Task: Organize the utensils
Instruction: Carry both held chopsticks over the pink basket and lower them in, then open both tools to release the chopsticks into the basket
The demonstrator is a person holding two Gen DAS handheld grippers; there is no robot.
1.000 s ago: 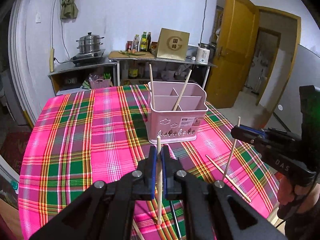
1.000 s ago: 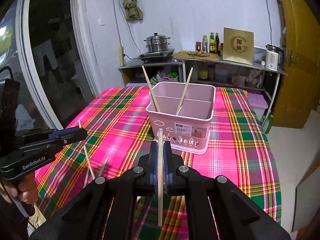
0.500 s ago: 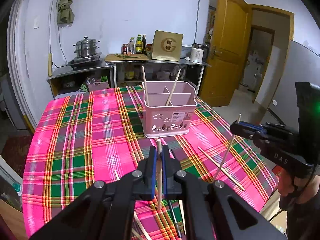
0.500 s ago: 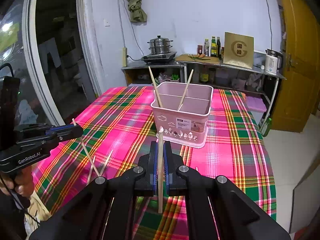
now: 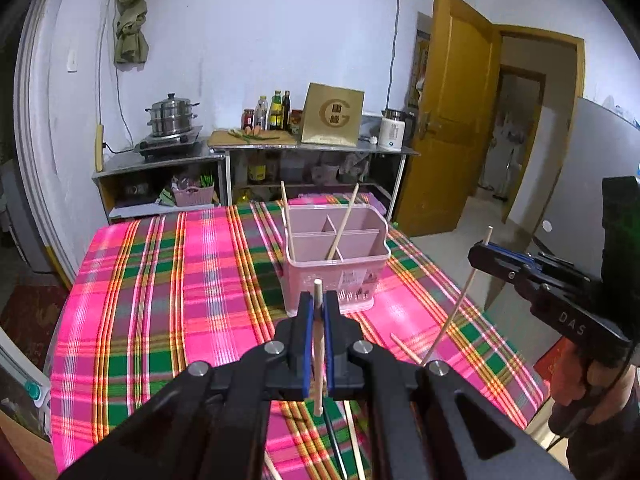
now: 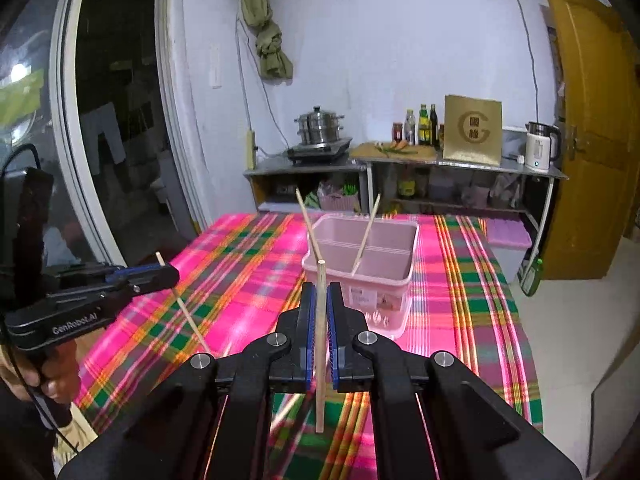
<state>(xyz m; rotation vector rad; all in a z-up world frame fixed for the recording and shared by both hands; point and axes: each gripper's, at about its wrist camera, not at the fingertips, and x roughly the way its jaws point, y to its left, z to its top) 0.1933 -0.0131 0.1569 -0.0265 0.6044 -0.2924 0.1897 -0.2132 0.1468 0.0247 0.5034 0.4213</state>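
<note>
Plaid cloth covers the desk (image 5: 160, 320) under a pink caddy (image 5: 336, 268). Left tongs (image 5: 316, 312) and right tongs (image 6: 320, 304) each clench an upright chopstick (image 5: 317, 344)

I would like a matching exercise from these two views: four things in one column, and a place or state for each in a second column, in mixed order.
Things:
1. left gripper
2. pink utensil basket
3. steamer pot
4. electric kettle

Places or states:
A. on the stove by the back wall
B. at the counter's end nearest the yellow door
C. shut on a wooden chopstick
D. on the plaid tablecloth, two chopsticks leaning inside

Pairs: 1-C, 2-D, 3-A, 4-B
</note>
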